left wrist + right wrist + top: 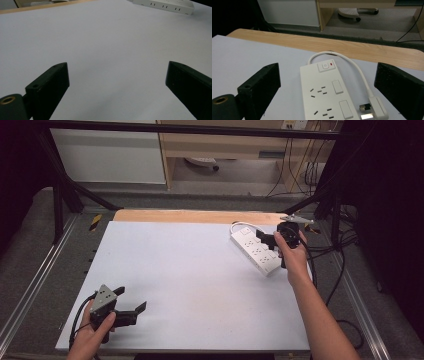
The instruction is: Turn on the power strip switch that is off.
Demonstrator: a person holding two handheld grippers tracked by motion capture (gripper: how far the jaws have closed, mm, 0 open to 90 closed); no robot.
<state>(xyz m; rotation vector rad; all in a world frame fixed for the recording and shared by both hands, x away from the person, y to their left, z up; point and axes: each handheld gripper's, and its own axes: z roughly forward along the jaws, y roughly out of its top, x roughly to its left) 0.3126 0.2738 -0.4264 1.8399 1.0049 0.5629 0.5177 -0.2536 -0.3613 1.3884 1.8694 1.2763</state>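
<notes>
Power strips: one, a white power strip (254,250), under and between the spread jaws of the right gripper (270,243).
Switches on it: one round button (325,66) at the end farthest from that gripper.
Plugs: one, a white plug (375,110) lying beside the strip, near that gripper's right jaw.
Grippers: two, the other being the left gripper (131,303), well apart from the strip.
Tables: one white table (190,285).
</notes>
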